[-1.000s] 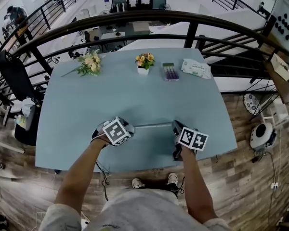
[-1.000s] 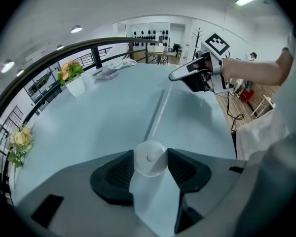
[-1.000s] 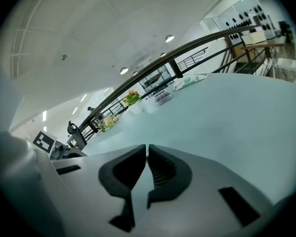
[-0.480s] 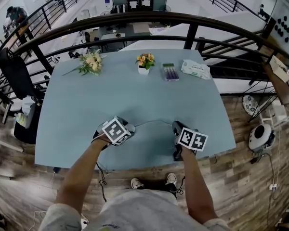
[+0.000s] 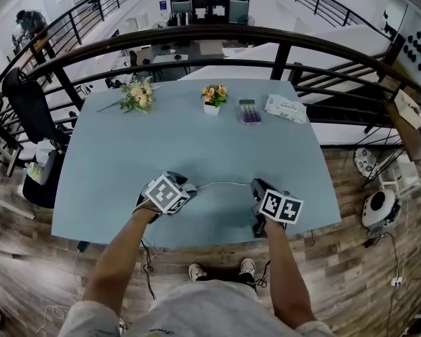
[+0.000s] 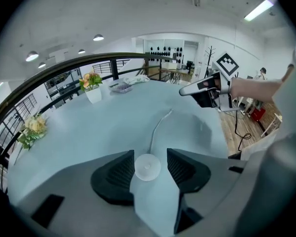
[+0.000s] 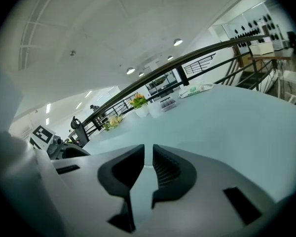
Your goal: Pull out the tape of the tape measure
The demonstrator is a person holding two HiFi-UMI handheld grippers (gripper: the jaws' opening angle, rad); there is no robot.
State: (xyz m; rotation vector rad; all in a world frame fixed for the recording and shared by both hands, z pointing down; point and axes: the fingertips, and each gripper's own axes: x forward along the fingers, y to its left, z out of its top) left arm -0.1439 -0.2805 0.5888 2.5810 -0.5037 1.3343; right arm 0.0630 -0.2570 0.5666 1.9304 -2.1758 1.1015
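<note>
A small round white tape measure (image 6: 147, 168) sits between the pads of my left gripper (image 6: 149, 162), which is shut on its rim; the jaws have just been closing on it. Its thin white tape (image 6: 158, 127) runs away over the light blue table (image 5: 196, 146) in a slack curve (image 5: 221, 183). The tape's end lies just short of my right gripper (image 5: 257, 185), apart from it in the left gripper view (image 6: 183, 92). The right gripper (image 7: 148, 164) shows a narrow slit between its pads with nothing in it.
Along the table's far edge stand a bouquet (image 5: 137, 94), a small flower pot (image 5: 212, 95), a purple box (image 5: 249, 111) and a pack of wipes (image 5: 285, 108). A dark railing (image 5: 217, 32) runs behind the table. Both grippers are near the front edge.
A second ago the tape ran straight and taut between the two grippers; now it bows in a loose arc. The left gripper has risen slightly. The right gripper has stayed in place.
</note>
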